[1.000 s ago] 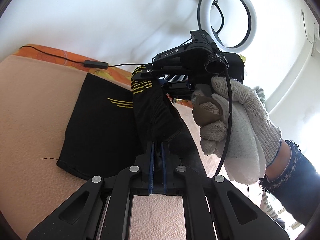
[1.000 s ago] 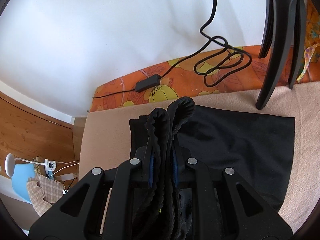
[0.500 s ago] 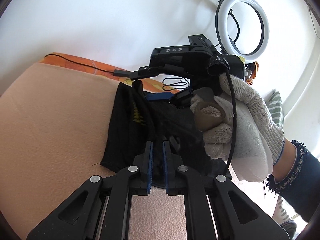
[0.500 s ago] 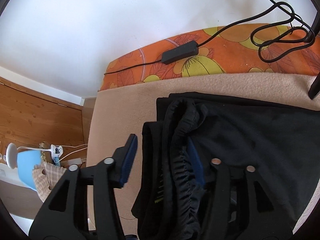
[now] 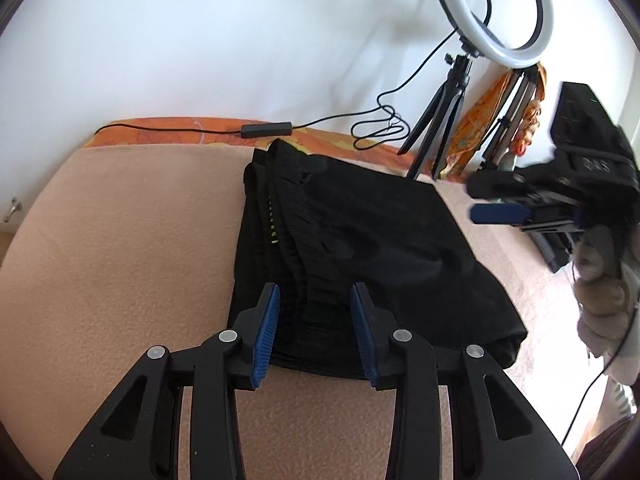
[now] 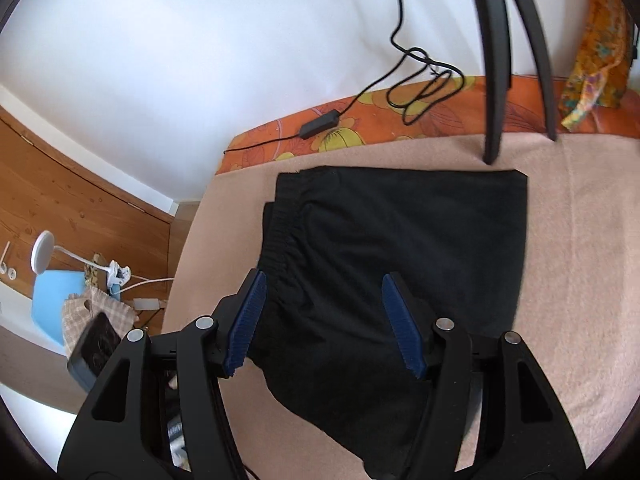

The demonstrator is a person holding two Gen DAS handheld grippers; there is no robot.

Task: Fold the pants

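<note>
Mirrored, blurred lettering on the right gripper [image 5: 496, 213], unreadable. Left gripper [image 5: 316, 328] opening astride the folded black pants [image 5: 360, 240], pads clear; right spread wide, empty.

Bright, even daylight fills both fisheye views, washing the white wall [image 5: 224, 40] almost featureless. A lit ring light [image 5: 494, 8] glows at upper right. Dark corners and bowed lines mark the lens edges. Motion blur smears the gloved hand [image 5: 604, 304]; the black pants [image 6: 400, 248] lose detail in shadow.
</note>
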